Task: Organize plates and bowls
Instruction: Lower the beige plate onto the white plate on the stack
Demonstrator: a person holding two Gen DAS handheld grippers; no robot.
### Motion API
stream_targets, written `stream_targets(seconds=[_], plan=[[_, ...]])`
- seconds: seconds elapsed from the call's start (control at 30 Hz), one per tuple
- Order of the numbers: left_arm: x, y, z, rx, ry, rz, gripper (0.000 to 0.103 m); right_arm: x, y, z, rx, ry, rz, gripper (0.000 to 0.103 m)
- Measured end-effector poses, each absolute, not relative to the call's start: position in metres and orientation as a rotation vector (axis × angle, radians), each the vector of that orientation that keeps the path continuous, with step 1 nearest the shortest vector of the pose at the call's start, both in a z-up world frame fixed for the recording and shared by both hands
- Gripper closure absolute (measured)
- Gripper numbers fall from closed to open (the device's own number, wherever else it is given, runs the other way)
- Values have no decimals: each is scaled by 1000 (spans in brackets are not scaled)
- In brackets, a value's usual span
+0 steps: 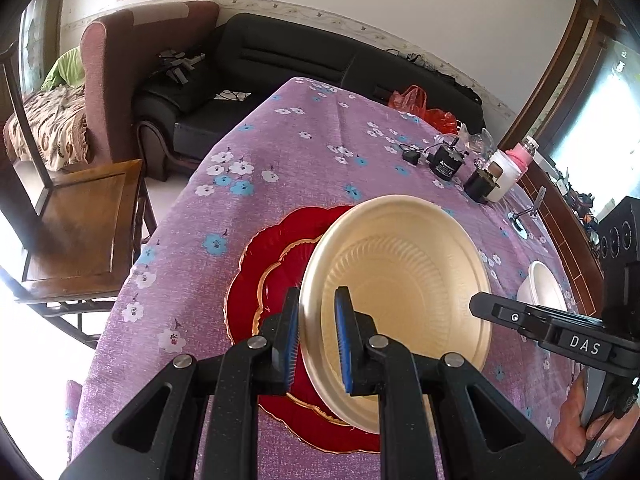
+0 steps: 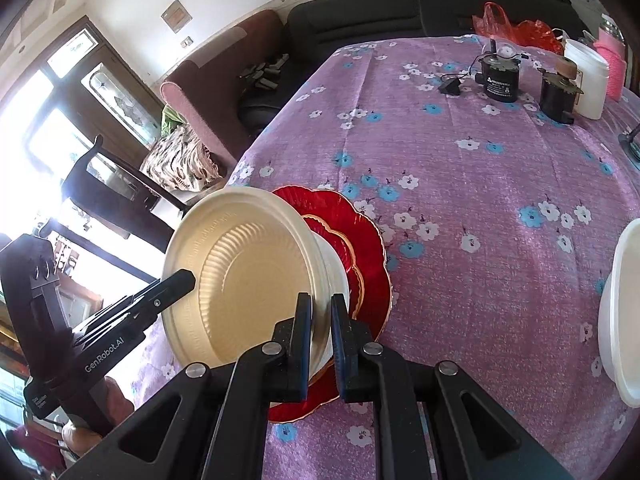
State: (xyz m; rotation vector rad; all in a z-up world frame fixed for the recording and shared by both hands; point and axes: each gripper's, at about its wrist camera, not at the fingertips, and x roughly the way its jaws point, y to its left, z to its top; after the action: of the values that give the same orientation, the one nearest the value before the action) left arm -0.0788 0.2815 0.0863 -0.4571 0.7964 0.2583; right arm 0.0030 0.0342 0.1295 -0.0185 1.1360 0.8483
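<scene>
Blue-padded fingers (image 1: 343,340) of the left tool (image 1: 316,336) pinch the rim of the cream bowl (image 1: 404,280), one finger inside, one outside. Right tool (image 2: 321,344) clamps the opposite rim of the same bowl (image 2: 240,280) the same way, so both tools are closed on it. Bowl is tilted, its base just over or touching the red plate (image 1: 264,276); contact can't be confirmed. Red plate (image 2: 372,248) has a scalloped gold-trimmed edge and lies flat on the table (image 1: 280,152) with the purple flowered cloth, near its front edge.

Second bowl, white (image 2: 620,312), sits on the cloth to the right, well apart from the plate; it also shows in the left view (image 1: 542,284) behind the right tool's body.

Far end of the table: black motor-like cylinder (image 2: 500,76), small black adapter (image 2: 448,87), white jar (image 2: 586,80), pink bottle (image 2: 612,60), red plastic bag (image 2: 516,24). Black sofa (image 1: 304,60) behind, wooden chair (image 1: 80,220) left of the table
</scene>
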Motion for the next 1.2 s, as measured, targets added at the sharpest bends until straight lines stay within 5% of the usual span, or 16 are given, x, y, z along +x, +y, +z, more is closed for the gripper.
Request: stream_targets(seconds=[1.2], plan=[[-80, 277, 91, -476, 828, 244, 70, 0, 32, 126, -21, 1163, 866, 88]])
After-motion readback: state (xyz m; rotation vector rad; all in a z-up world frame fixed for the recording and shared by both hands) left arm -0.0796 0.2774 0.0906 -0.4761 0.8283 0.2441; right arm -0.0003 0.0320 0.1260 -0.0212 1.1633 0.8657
